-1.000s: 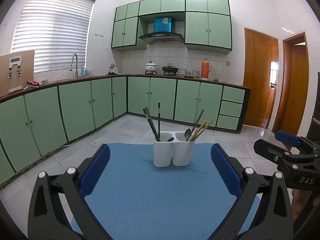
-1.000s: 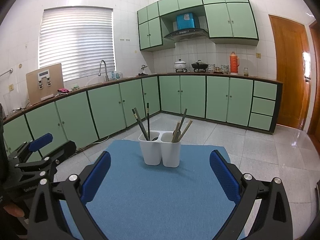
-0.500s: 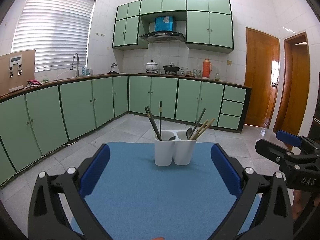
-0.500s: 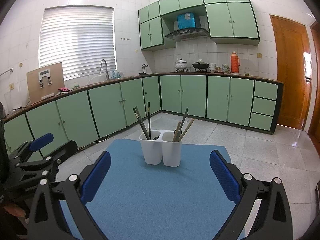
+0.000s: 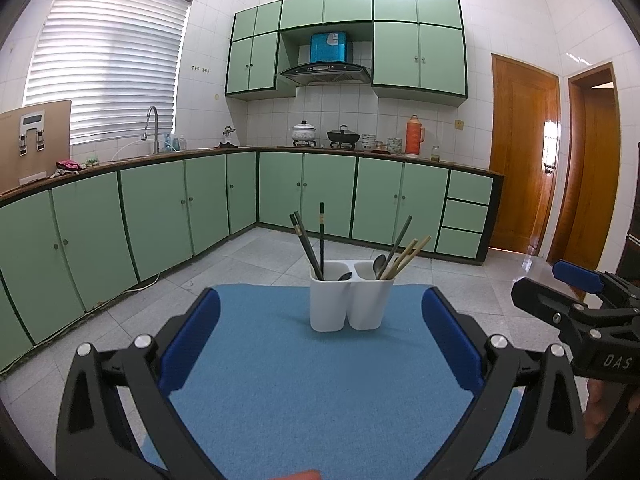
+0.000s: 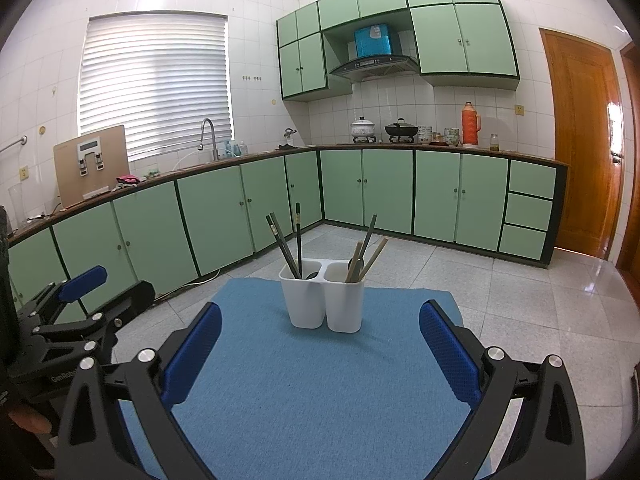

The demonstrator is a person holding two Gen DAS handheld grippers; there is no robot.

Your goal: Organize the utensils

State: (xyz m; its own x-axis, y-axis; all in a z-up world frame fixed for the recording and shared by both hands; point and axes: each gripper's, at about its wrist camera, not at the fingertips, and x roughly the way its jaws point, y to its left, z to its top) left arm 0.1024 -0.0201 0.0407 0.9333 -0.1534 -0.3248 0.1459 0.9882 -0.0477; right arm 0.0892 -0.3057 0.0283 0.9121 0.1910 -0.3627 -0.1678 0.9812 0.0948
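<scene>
A white two-compartment holder [image 5: 347, 297] is seen upright on the far part of the blue mat [image 5: 312, 392]; dark chopsticks [image 5: 309, 246] and a spoon are placed in its left compartment, and a spoon with light wooden chopsticks [image 5: 405, 259] in its right one. The left gripper [image 5: 320, 340] and the right gripper [image 6: 320, 344] are both held wide open above the mat, well apart from the holder, and nothing is gripped between their blue pads [image 6: 448, 354].

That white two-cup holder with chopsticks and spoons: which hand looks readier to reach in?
Roughly even. Both open grippers, left and right, face the white two-compartment utensil holder head-on over the blue mat.
</scene>
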